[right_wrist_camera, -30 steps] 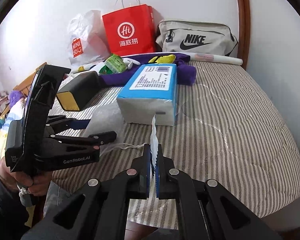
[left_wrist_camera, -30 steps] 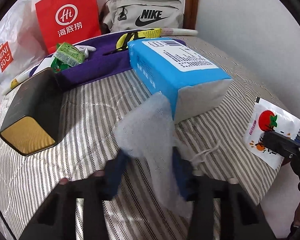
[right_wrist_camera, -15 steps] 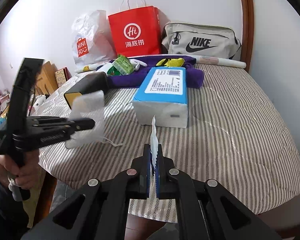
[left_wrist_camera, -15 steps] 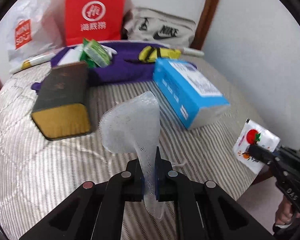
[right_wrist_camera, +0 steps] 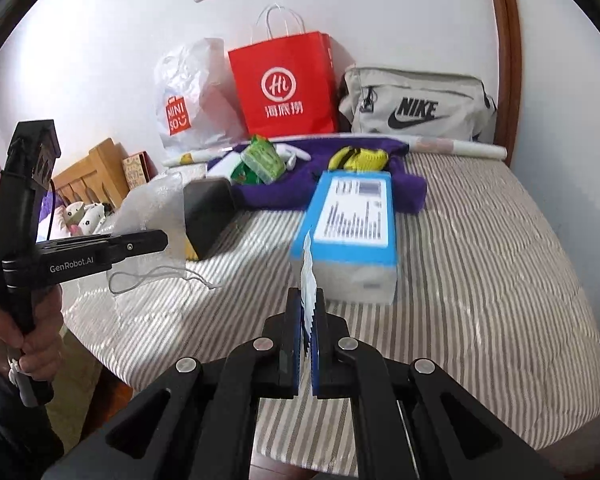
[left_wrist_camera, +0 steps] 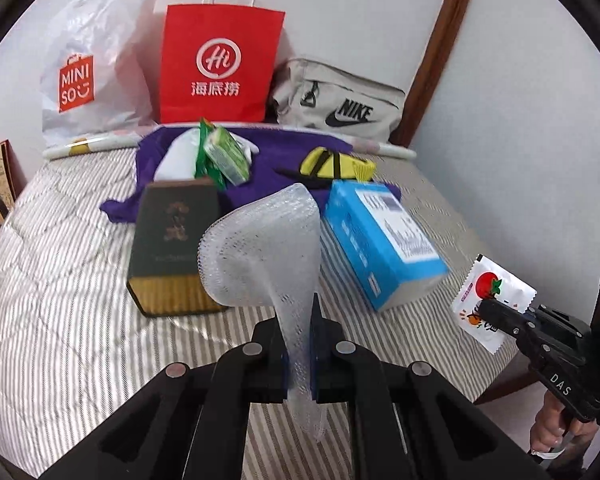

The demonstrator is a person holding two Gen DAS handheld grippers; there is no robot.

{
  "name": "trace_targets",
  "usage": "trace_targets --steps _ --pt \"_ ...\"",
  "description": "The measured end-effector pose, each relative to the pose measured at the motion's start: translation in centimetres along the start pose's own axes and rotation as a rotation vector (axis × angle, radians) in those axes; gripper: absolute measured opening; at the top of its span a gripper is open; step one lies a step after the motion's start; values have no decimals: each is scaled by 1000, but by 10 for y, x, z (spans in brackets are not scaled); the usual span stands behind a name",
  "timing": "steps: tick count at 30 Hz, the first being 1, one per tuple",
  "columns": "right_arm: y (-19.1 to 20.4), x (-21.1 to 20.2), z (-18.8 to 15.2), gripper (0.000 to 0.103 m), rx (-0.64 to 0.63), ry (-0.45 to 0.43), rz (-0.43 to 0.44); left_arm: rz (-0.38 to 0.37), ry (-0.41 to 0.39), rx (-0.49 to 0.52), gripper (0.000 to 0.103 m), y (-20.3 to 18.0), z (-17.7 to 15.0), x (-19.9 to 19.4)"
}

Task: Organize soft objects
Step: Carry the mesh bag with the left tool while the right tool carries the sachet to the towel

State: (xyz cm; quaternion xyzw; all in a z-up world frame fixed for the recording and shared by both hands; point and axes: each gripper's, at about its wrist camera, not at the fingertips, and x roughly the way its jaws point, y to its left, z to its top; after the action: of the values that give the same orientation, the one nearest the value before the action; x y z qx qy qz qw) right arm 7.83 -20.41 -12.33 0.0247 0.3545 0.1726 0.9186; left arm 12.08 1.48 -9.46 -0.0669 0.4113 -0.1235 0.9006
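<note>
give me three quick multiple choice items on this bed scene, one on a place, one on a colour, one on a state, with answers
1. Where does the blue tissue pack lie?
A. on the striped bed cover
B. inside the red paper bag
C. on the floor

2. What colour is the paper bag with the "Hi" logo?
A. green
B. red
C. black

3. What is the left gripper doing?
A. open over nothing
B. shut on the bubble wrap bag
C. shut on the tomato sachet

Answers:
1. A, the pack rests on the striped bed cover in front of the purple cloth.
2. B, the bag standing against the wall is bright red.
3. B, its pads pinch the bubble wrap bag; the tomato sachet is in the right gripper.
</note>
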Motion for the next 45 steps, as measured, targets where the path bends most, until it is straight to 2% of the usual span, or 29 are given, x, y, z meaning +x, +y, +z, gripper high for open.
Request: trace_targets --steps 14,29,38,45 --pt "-6 24 64 4 -46 -32 23 27 -32 -55 7 21 56 6" --pt "-11 65 111 4 -85 -23 37 72 -57 -35 7 37 104 27" --pt "-11 100 134 4 -109 -5 35 80 -44 -57 7 53 127 46" --pt "-11 121 146 4 -122 3 36 52 -9 -63 7 59 144 67"
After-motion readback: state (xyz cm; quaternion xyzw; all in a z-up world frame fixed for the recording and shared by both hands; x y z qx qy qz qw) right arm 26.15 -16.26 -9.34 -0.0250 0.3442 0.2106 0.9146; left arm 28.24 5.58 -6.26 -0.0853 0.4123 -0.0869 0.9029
